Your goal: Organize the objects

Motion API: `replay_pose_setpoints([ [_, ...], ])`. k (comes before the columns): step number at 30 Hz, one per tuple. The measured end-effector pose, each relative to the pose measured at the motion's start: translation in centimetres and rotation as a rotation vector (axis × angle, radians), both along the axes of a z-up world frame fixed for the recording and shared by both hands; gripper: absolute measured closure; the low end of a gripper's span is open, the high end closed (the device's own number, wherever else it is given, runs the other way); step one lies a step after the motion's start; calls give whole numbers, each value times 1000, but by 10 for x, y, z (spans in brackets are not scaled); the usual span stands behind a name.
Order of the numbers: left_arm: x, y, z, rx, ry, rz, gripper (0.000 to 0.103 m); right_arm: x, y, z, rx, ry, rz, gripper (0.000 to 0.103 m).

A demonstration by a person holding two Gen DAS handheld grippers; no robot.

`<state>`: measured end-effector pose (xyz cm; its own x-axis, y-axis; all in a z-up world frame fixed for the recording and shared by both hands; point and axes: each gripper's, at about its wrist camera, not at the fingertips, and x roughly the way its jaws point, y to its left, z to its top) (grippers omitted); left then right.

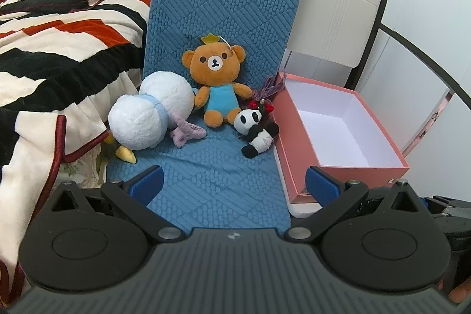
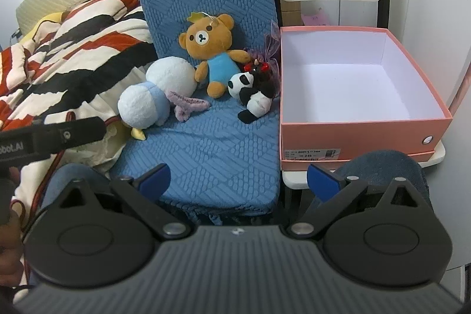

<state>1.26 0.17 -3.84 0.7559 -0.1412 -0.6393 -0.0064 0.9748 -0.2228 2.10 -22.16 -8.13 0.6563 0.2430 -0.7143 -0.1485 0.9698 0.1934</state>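
The left hand-held gripper (image 1: 232,178) hangs with its blue-padded jaws spread wide and nothing between them, low over the front of a blue quilted chair cushion (image 1: 212,181). The right hand-held gripper (image 2: 238,178) is likewise wide apart and empty, above the same cushion's front edge.

On the seat, against the backrest, sits a brown plush bear in a light blue shirt with a small yellow crown (image 1: 216,78). At its 8 o'clock lies a white and pale blue plush duck with yellow feet (image 1: 150,114), toppled over, touching the bear's side. A lilac fuzzy hair claw clip (image 1: 188,133) lies just beside the duck, at its 3 o'clock. At the bear's 4 o'clock a small black and white plush panda (image 1: 257,131) leans on its side, with a dark little figure with red beads and purple netting (image 1: 263,105) just behind it at 12 o'clock.

At 3 o'clock of the toys stands an open pink cardboard box with a white inside (image 2: 356,134), on a white folding chair (image 2: 297,175) next to the cushion; nothing lies inside it. At 9 o'clock a red, black and cream striped blanket (image 1: 59,49) is heaped on a bed.
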Motion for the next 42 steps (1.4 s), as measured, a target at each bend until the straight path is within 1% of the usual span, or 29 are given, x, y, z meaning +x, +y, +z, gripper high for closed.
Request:
replay_pose_setpoints([
  [4,6,3,-7,-7,-5,7,0,5,2,-6,-7,-1,0,2],
  [9,24,8,-27,4,4,25,0,17,10,-19,-27,-19,29,2],
  [11,32,12,-35,-4,-4,31,0,23,14,-26,-25,-32,35,3],
  [13,42,15,-43,6,8,44,0,31,19,-34,-29,-37,39,4],
  [15,50,18,-51,11,-10,47,0,40,24,-43,-35,-46,46,5],
  [17,61,21,-60,14,-4,57,0,47,28,-50,-39,-62,43,5],
  [19,73,22,-68,28,-17,56,0,55,34,-57,-49,-72,54,6],
  [22,91,22,-82,58,-11,52,0,66,44,-69,-82,-101,80,7],
  [23,96,21,-85,70,-3,59,0,70,47,-73,-90,-113,90,11],
  [25,104,21,-91,85,-18,60,0,77,52,-80,-87,-139,122,22],
  [26,109,22,-95,78,-16,59,0,82,56,-85,-102,-130,127,32],
  [27,115,24,-100,65,2,61,0,85,58,-88,-102,-124,133,33],
  [29,126,27,-108,40,22,53,0,89,63,-89,-85,-151,159,33],
  [32,141,33,-120,14,40,65,0,97,68,-93,-109,-178,168,34],
  [35,155,39,-133,-16,64,61,1,110,71,-99,-126,-180,166,39],
  [37,164,44,-140,-49,76,58,1,118,75,-103,-152,-188,181,45],
  [38,168,45,-143,-56,79,57,2,122,78,-105,-169,-192,186,51],
  [39,173,46,-145,-60,84,60,5,126,81,-107,-187,-199,190,54],
  [41,184,48,-149,-81,94,65,10,134,86,-112,-219,-211,199,56],
  [42,189,50,-151,-105,100,69,13,138,88,-113,-233,-219,205,56],
])
